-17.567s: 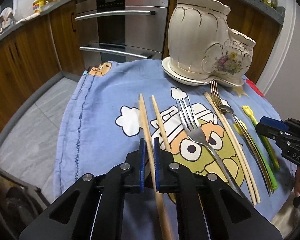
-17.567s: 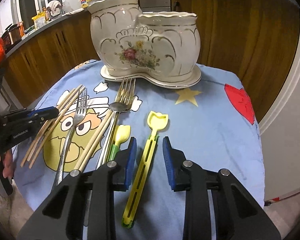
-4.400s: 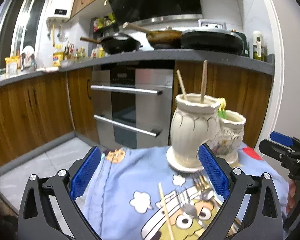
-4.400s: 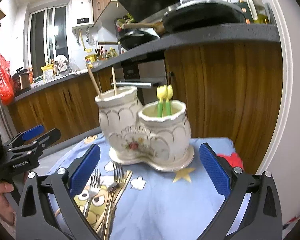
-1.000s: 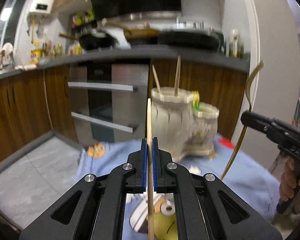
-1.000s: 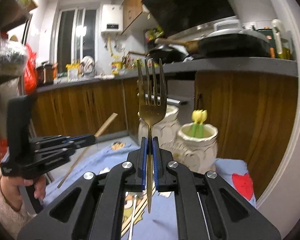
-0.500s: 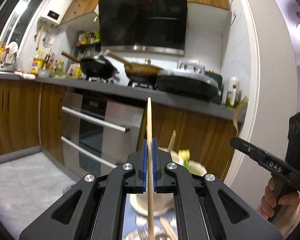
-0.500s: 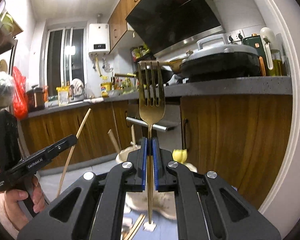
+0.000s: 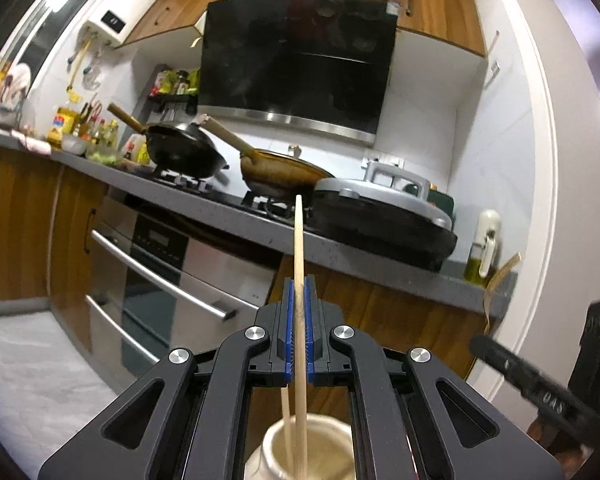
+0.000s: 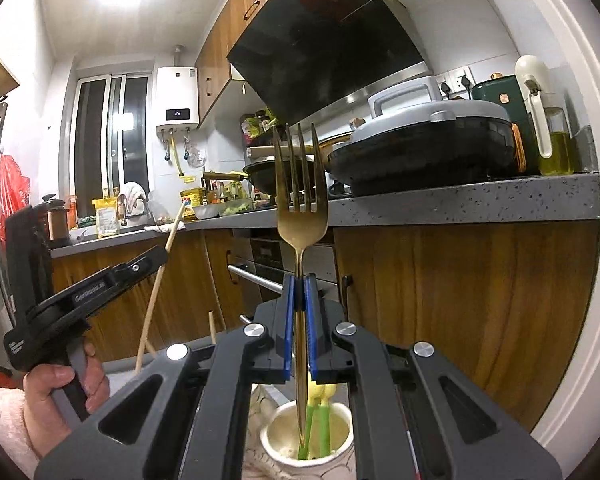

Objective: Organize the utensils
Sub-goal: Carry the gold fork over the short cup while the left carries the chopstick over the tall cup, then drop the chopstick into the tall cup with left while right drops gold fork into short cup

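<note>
My left gripper [image 9: 298,330] is shut on a wooden chopstick [image 9: 299,240] that stands upright. Its lower end hangs over the mouth of the cream ceramic holder [image 9: 272,446], where another chopstick [image 9: 286,420] leans. My right gripper [image 10: 299,330] is shut on a gold fork [image 10: 300,208], tines up. The fork's handle tip points down into the holder's smaller cup [image 10: 276,440], beside the yellow-green utensils [image 10: 320,420]. In the right wrist view, the left gripper [image 10: 156,258] shows at left with its chopstick [image 10: 156,292], held by a hand [image 10: 60,392].
A grey countertop [image 9: 340,248] with pans [image 9: 184,156] and a lidded griddle [image 9: 380,208] runs behind. Below it are an oven [image 9: 160,280] and wooden cabinets [image 10: 460,320]. The right gripper's black body [image 9: 540,392] shows at the left wrist view's right edge.
Both grippers rose with their utensils and came over the holder. The table dropped out of view, and the holder's two mouths now lie right beneath the chopstick and the fork.
</note>
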### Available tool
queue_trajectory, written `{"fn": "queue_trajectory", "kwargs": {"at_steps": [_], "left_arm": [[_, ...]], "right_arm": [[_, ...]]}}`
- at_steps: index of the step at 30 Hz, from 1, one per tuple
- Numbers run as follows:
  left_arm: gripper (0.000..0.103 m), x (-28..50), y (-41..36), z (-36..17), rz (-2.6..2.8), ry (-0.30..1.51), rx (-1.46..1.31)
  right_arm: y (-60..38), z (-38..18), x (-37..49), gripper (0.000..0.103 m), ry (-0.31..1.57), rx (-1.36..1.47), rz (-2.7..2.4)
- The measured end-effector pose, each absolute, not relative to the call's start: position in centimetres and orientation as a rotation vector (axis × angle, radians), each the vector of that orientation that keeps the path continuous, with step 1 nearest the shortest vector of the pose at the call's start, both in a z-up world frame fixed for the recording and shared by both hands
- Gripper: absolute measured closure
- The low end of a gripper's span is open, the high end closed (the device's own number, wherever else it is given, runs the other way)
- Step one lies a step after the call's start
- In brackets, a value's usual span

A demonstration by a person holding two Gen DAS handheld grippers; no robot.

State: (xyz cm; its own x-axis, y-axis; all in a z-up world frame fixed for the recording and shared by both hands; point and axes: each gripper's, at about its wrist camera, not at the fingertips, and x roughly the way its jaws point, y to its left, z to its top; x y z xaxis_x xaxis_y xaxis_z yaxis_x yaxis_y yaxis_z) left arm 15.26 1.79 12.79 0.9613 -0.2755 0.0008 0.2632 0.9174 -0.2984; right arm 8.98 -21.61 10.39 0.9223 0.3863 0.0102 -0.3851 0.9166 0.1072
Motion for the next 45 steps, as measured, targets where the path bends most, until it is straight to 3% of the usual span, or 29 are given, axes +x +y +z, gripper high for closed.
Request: {"fn": "queue_trajectory", "kwargs": {"at_steps": [11,27,41,43,45], "left_arm": [[0.098,18.0,1.5,10.6,-0.289,0.042,-0.342],[0.098,11.7,1.6,8.5,-0.385,0.109,-0.197],[0.097,11.7,0.9,5.9,-0.400,0.225,-0.118],[0.092,11.8,0.8,5.8,-0.397,0.229,-0.115],[0.079,11.8,0.8,5.8,-0.388,0.226,-0.115]], "right_arm": [[-21.1,8.2,11.8,0.097,0.079,0.128,0.404],[-21.1,4.1,10.5,0.097,0.183,0.087,0.359],[-22.4,3.4,11.1,0.097,0.207,0.136,0.314],[-22.5,3.3,11.2,0.097,0.212,0.139,0.310],[-22.7,3.3,11.4,0.097,0.218,0.145,0.307]]}}
